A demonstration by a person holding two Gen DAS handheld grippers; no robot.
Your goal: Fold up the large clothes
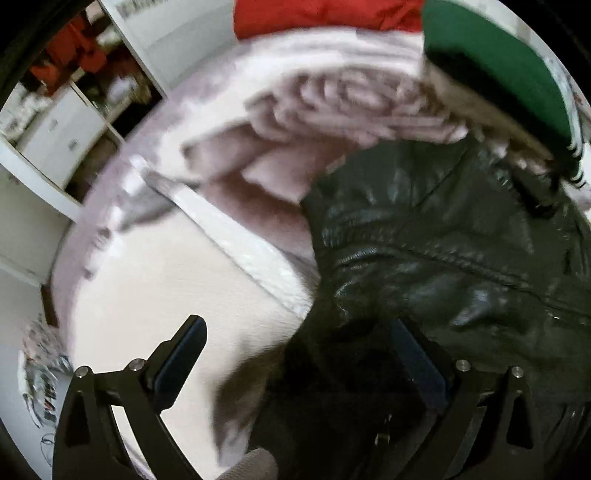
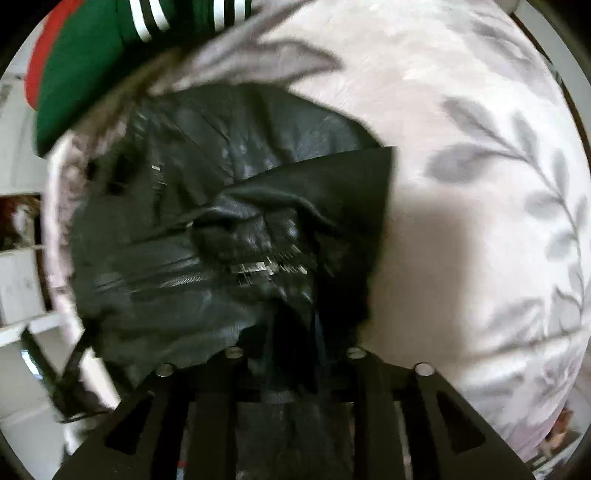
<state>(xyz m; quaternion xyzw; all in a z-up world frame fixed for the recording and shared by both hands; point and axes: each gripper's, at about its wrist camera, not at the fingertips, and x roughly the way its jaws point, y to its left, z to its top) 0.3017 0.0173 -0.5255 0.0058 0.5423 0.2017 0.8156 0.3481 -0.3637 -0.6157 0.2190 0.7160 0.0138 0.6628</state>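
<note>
The left wrist view alone shows a white shelf unit (image 1: 55,125) beyond the bed's edge, a red garment (image 1: 317,14) at the far side, and a rumpled pink blanket (image 1: 332,107) between them. The right wrist view alone shows the leaf-print bedspread (image 2: 498,147) stretching bare to the right of the jacket.

The black leather jacket (image 1: 443,240) lies crumpled on the bed (image 1: 166,277), its bulk running from the near edge toward a green garment (image 1: 491,62) with white stripes, which it touches at the far end. A zipper (image 2: 258,269) runs crosswise in the right view. The images are blurred, so the collar end cannot be told.

The left claw (image 1: 295,354) is spread wide, its right finger against the jacket's edge, its left finger over bare bedspread. The right claw (image 2: 291,354) is pressed together, pinching a jacket fold.
</note>
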